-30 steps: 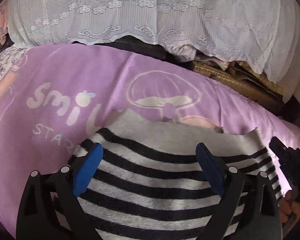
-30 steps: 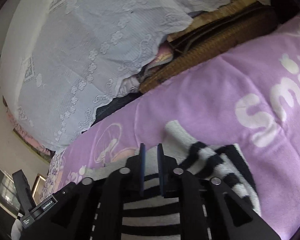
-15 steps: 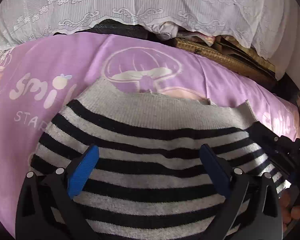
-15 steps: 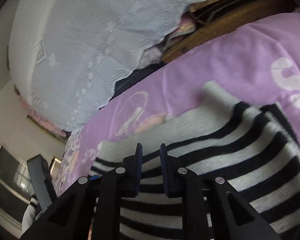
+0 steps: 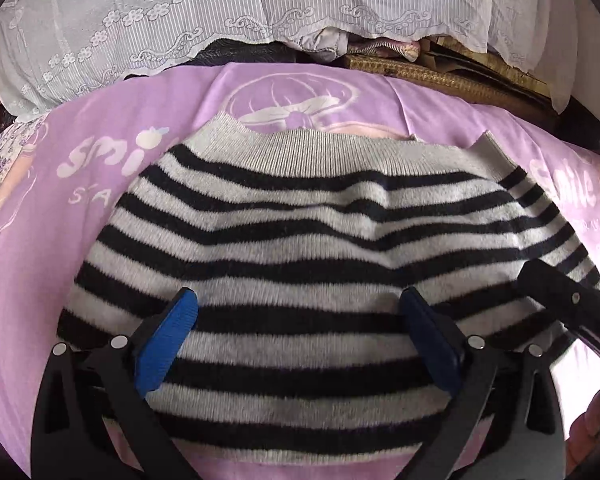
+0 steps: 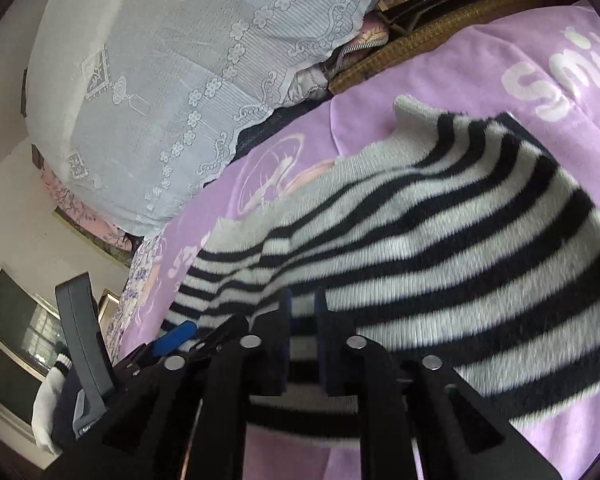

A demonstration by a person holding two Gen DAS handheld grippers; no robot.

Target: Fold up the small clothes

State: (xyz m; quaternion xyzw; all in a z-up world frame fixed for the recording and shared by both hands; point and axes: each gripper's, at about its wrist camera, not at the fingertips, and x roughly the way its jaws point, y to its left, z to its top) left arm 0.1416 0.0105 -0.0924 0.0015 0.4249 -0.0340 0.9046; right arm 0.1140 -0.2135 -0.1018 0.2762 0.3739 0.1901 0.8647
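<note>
We see the striped sweater (image 5: pixel 316 240) spread flat on the purple blanket (image 5: pixel 440 120), its grey hem toward 12 o'clock. Our left gripper (image 5: pixel 300 320) hangs wide open above it; our right gripper (image 6: pixel 302 312), at 3 o'clock, pinches the sweater's edge.

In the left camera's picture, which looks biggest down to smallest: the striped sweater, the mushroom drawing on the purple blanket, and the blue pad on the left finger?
As they look in the left wrist view:
1. Striped sweater, by far the largest.
2. Mushroom drawing.
3. Blue pad, smallest, though it sits close to the camera, so it looks larger than it really is.
</note>
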